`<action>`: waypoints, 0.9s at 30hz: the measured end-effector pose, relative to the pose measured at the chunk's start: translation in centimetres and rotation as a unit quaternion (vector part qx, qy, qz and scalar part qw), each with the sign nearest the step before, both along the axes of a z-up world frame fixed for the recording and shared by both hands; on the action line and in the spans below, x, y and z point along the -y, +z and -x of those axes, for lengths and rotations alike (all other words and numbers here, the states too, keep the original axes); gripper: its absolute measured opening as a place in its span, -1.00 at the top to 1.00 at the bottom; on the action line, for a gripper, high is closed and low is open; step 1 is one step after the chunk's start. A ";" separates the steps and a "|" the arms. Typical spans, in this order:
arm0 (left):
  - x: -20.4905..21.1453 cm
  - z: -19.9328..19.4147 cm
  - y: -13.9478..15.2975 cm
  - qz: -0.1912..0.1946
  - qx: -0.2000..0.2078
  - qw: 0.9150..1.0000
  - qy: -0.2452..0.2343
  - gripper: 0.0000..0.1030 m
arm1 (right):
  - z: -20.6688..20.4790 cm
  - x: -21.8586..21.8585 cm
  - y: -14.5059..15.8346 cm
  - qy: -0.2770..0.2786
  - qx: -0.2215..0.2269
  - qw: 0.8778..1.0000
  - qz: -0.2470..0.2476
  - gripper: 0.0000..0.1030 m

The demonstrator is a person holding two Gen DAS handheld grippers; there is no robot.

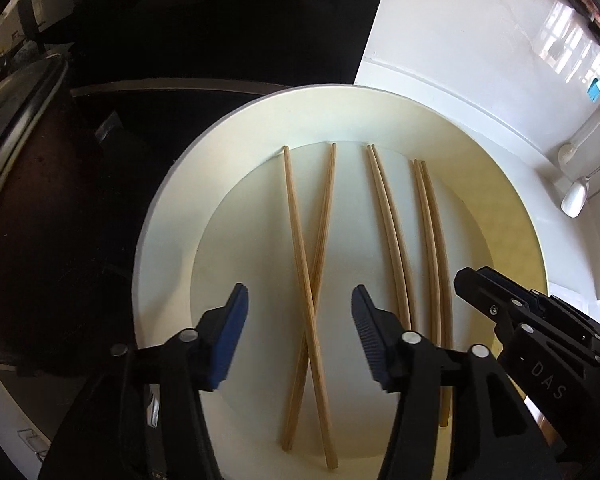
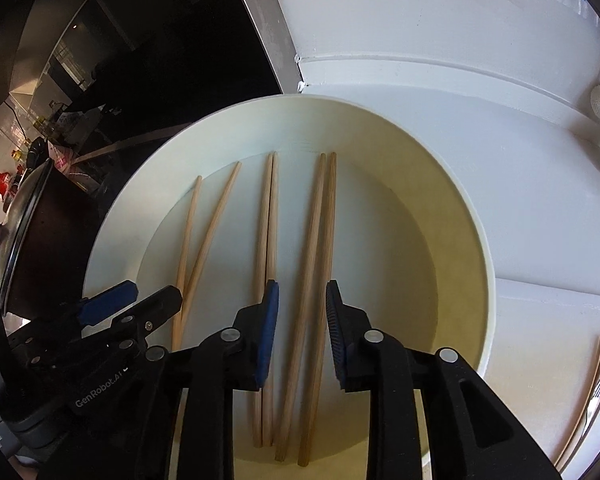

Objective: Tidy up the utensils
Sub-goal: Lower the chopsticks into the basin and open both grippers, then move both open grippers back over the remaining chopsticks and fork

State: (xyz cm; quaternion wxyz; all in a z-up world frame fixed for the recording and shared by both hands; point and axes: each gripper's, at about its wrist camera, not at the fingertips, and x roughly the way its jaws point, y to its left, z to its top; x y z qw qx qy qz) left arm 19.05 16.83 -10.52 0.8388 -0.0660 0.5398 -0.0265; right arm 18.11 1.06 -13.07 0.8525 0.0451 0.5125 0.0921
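Six chopsticks lie flat in a white bowl (image 1: 172, 216), long axes running from the near rim toward the far wall, tips away from the cameras. The left pair (image 1: 308, 280) crosses in an X low down and splays apart at the far end. The middle pair (image 2: 269, 264) lies side by side, touching, straight. The right pair (image 2: 318, 264) also lies close together, slightly spread toward the near end.

Both grippers angle steeply down into the bowl, side by side. The left gripper (image 1: 300, 312) stands wide apart, its blue pads (image 1: 236, 320) either side of the crossed pair and clear of it. The right gripper (image 2: 302, 312) stands narrowly apart, straddling the right pair; its pads (image 2: 270, 320) do not press the sticks.

The bowl sits on a white counter (image 2: 540, 200) beside a dark pot (image 1: 32, 184)
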 end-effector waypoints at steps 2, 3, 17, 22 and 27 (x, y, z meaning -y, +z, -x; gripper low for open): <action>-0.2 0.6 0.8 -0.010 0.009 1.000 -0.001 -0.27 | 0.7 0.5 0.6 -0.004 0.009 1.000 -0.006 0.37; -0.2 0.8 1.1 -0.015 0.012 1.000 -0.002 -0.31 | 1.0 0.8 1.0 -0.007 0.014 1.000 -0.008 0.24; 0.1 2.5 4.5 -0.002 0.032 0.999 -0.008 -0.53 | 4.5 4.5 4.6 -0.013 0.069 0.997 -0.030 -0.02; 0.6 2.7 6.2 -0.009 0.049 0.999 -0.020 -0.57 | 6.1 5.6 6.1 -0.028 0.105 0.994 -0.028 -0.08; 0.5 3.2 7.5 -0.013 0.055 0.998 -0.039 -0.58 | 6.7 5.8 6.9 -0.034 0.111 0.993 -0.034 -0.08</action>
